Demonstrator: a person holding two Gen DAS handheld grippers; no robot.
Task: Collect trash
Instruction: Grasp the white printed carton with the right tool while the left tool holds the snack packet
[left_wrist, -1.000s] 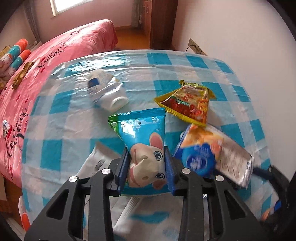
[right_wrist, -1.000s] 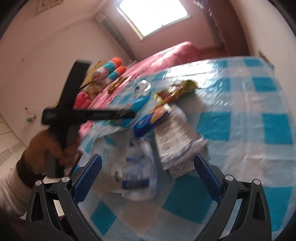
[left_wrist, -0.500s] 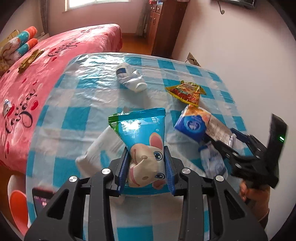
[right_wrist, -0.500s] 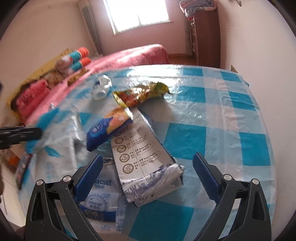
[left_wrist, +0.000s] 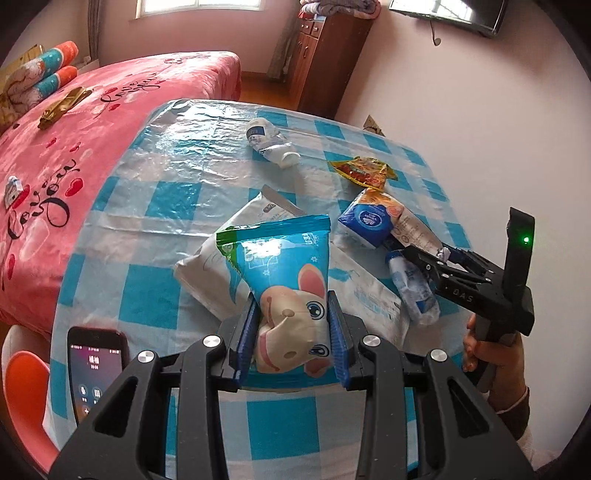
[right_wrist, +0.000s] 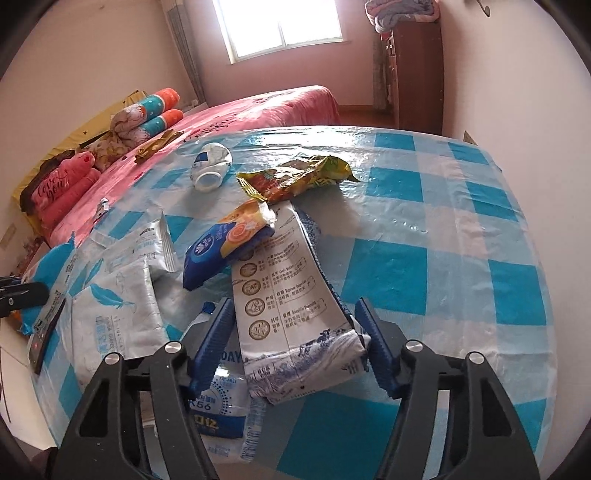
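left wrist view: the left gripper (left_wrist: 291, 334) clenches a blue rabbit snack bag (left_wrist: 286, 291) above the checked table (left_wrist: 147, 206).

right wrist view: the right gripper (right_wrist: 295, 343), jaws just closing, brackets a flattened milk carton (right_wrist: 291, 306) lying on the table; contact is unclear.

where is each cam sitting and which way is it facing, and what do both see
Left wrist: sits on the left gripper, looking down and forward over the checked table toward the bed; its fingers pinch a rabbit snack bag, and the person's other hand shows with the right gripper.
Right wrist: sits on the right gripper, facing across the table toward the window; its jaws have just been closing around a flattened milk carton.
Shared: the carton, blue biscuit pack, red-yellow wrapper, crushed white bottle.
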